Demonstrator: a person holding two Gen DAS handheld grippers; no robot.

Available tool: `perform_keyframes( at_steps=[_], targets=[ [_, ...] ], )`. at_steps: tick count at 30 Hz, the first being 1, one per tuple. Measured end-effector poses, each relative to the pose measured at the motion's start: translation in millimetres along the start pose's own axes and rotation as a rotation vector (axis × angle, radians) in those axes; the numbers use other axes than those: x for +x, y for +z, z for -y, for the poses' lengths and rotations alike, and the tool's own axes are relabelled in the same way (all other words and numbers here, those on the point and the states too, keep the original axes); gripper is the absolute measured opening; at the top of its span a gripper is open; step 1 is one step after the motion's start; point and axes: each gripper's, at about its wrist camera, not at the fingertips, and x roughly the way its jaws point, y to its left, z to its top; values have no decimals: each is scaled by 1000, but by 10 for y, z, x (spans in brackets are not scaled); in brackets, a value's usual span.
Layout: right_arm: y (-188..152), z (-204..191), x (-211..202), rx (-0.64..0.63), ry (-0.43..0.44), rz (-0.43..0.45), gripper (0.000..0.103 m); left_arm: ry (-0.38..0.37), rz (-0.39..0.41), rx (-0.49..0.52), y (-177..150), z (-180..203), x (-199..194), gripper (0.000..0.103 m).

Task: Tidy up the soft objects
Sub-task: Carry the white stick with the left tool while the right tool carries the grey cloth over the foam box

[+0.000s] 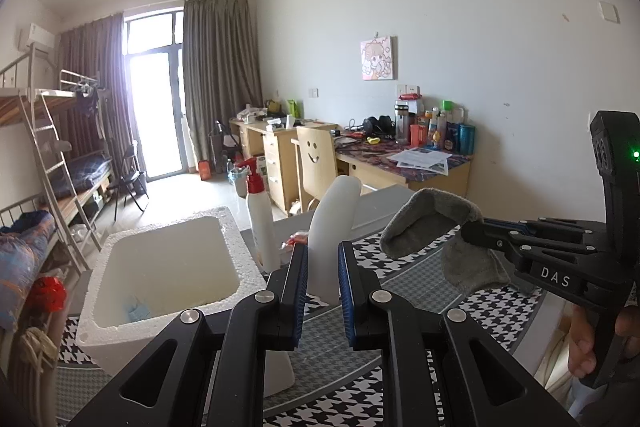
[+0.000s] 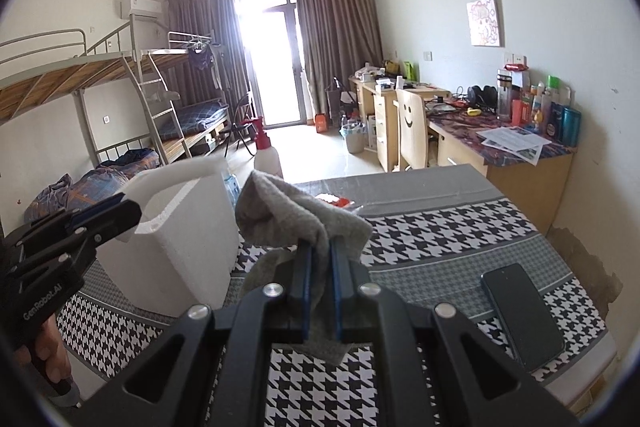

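Houndstooth table (image 2: 460, 227) — phone (image 2: 522, 315), right view only

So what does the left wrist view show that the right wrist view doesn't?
Left wrist only: the foam box's inside and a white curved piece between the left hand-held gripper's fingers. Right wrist only: a dark phone lying on the houndstooth cloth. Both: the grey sock clamped in the right hand-held gripper and the red-capped bottle.

A dark phone (image 2: 522, 315) lies on the houndstooth cloth (image 2: 440, 227); a spray bottle (image 1: 260, 223), perhaps cleaner, stands behind.
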Motion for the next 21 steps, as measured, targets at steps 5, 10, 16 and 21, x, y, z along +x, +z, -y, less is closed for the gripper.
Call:
perform_keyframes(
  at_steps=[5,10,16,21],
  targets=[
    [43,-74,23,-5,27,1,11,24,5,-18,28,-81,-1,16],
    [97,-182,81,-21,54,9,11,53,5,-36,55,-204,23,16],
    [185,-294,201,-41,90,8,11,92,6,-52,85,-347,33,16],
    [248,-352,274,-47,121,14,11,167,19,-81,95,-490,-8,16]
  ],
)
